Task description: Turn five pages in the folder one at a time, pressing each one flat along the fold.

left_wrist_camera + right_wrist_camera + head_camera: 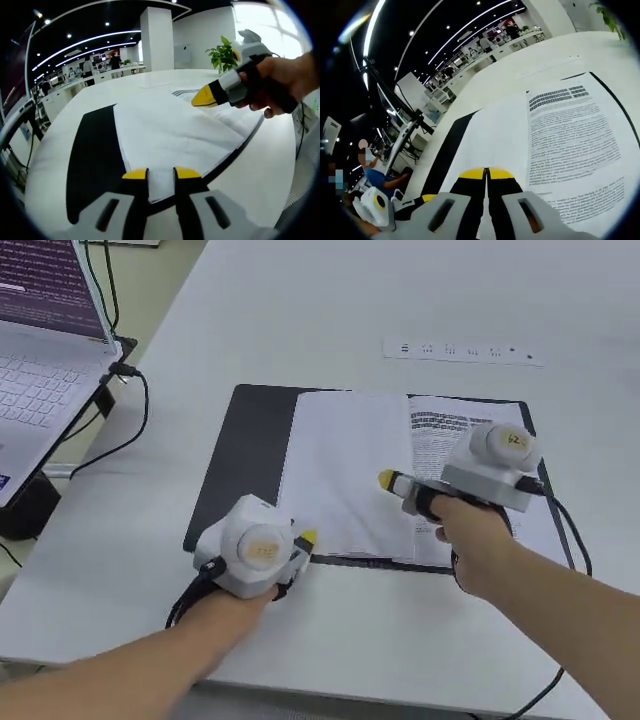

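1. The folder [238, 462] lies open on the white table [350, 300], at the centre of the head view. Its black cover shows bare on the 9 o'clock side.
2. A blank white page [345, 470] lies across the middle of the folder. It slopes up a little toward the fold and is not fully flat. A printed page [442, 428] lies at 3 o'clock of it.
3. The left gripper [306, 537] sits at 7 o'clock of the folder, at the near edge of the blank page. In the left gripper view its yellow-tipped fingers [135, 174] stand a narrow gap apart, with the page edge showing between them. They are not closed on the paper.
4. The right gripper [386, 480] is at 4 o'clock of the folder's centre, pointing toward 9 o'clock over the fold area. In the right gripper view its fingertips [472, 174] are pressed together with nothing between them. Contact with the page cannot be confirmed.
5. A laptop [40, 350] stands at 10 o'clock, off the table, with a black cable [128, 430] trailing from it.
6. A white strip with small markings [460, 350] lies on the table at 1 o'clock, well apart from the folder.
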`<state>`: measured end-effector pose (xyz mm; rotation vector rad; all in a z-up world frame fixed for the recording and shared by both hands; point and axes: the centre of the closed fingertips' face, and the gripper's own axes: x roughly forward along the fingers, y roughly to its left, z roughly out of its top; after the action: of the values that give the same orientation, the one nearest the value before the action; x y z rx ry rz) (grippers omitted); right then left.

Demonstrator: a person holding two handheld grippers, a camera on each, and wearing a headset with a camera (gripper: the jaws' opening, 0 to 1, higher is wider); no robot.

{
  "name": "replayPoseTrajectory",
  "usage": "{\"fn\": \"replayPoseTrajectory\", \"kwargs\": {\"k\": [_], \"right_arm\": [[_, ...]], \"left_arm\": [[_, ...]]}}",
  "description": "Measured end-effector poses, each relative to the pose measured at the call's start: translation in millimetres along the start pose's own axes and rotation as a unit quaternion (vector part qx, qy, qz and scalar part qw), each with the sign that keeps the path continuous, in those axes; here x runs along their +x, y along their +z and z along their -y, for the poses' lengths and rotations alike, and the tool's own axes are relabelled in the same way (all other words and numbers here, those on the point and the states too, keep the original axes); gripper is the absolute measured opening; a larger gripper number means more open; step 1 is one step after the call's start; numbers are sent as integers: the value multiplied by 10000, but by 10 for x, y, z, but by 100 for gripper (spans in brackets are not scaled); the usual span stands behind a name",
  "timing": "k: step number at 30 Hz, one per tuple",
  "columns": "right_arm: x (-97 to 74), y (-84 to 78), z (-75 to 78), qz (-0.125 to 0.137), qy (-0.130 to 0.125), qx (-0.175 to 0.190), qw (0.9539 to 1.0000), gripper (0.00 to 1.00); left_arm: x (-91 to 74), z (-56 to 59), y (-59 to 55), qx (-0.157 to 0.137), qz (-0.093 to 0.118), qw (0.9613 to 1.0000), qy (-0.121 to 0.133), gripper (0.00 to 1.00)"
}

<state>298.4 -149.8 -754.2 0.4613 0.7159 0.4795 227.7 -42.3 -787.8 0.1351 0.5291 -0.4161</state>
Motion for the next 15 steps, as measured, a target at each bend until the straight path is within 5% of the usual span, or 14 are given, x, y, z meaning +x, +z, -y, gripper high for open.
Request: {"fn": "replayPoseTrajectory", "kwargs": {"k": [8, 15], "right_arm": [[57, 239, 179, 483, -86, -544, 9973, 0], [196, 303, 249, 549, -152, -1101, 9923, 0]], "left_arm": [[-9, -8, -1, -144, 250, 9995, 113, 18], [13, -23, -16, -244, 374, 9988, 183, 18]]}}
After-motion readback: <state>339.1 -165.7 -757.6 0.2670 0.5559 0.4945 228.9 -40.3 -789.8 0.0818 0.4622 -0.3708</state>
